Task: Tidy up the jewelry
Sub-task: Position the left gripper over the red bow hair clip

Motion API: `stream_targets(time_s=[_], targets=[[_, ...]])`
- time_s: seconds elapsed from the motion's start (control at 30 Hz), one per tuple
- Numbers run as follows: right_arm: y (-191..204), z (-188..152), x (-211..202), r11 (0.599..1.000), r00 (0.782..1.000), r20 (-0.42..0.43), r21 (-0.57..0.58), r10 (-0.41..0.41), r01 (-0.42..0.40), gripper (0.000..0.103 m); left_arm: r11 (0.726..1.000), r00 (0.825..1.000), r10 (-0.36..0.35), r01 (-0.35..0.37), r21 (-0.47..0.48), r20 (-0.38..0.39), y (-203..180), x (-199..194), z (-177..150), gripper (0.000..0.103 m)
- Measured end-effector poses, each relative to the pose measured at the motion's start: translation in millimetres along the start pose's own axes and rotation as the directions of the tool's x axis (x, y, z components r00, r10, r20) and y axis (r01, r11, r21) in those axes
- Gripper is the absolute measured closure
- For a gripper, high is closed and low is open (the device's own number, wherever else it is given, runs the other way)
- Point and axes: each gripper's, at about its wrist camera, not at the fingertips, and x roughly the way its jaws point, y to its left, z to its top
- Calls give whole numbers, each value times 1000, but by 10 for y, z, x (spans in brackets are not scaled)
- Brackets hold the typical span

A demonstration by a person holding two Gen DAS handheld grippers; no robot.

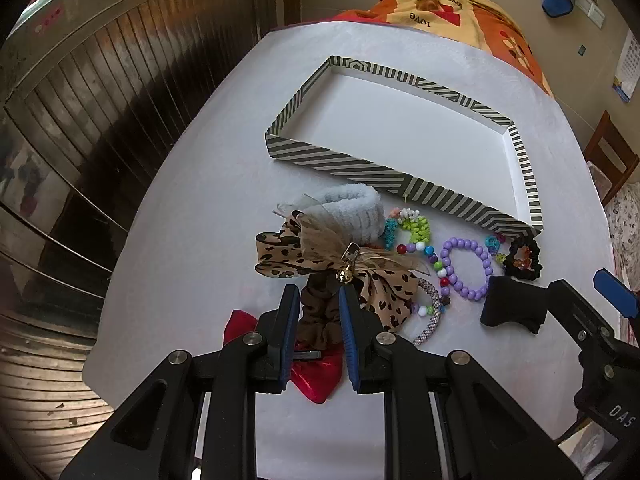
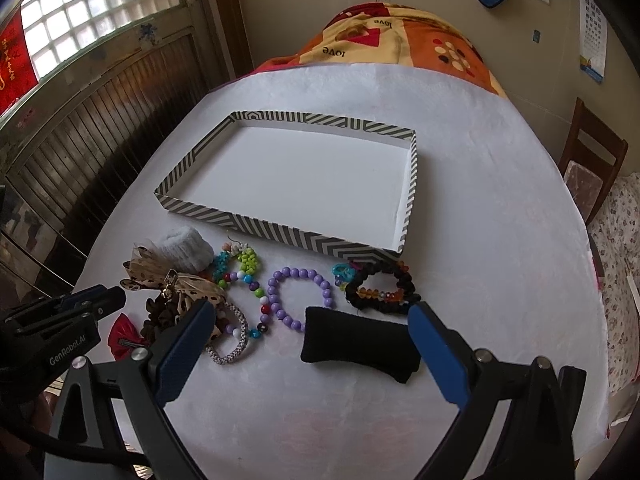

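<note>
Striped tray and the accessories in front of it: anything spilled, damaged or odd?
Nothing damaged. The striped tray holds nothing; the accessories lie jumbled before it, with the leopard bow overlapping the brown scrunchie between the left gripper fingers.
</note>
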Motion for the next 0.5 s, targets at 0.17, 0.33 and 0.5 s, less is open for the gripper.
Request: stream_targets(time_s=[0.17, 0.33, 0.5], targets=[[-8, 3, 11, 1000, 1000, -8, -1, 5, -5, 4, 1000, 1000, -2, 2, -1, -2, -1, 2, -3, 100], [-6, -2, 11, 1000, 1000, -13, -1, 8, -8, 4, 1000, 1000, -2, 2, -2, -1, 1, -8, -8, 100], [12, 3, 0, 1000, 1000, -12, -9, 15, -15, 4, 1000, 1000, -1, 1, -4, 2, -3, -22, -16, 100]])
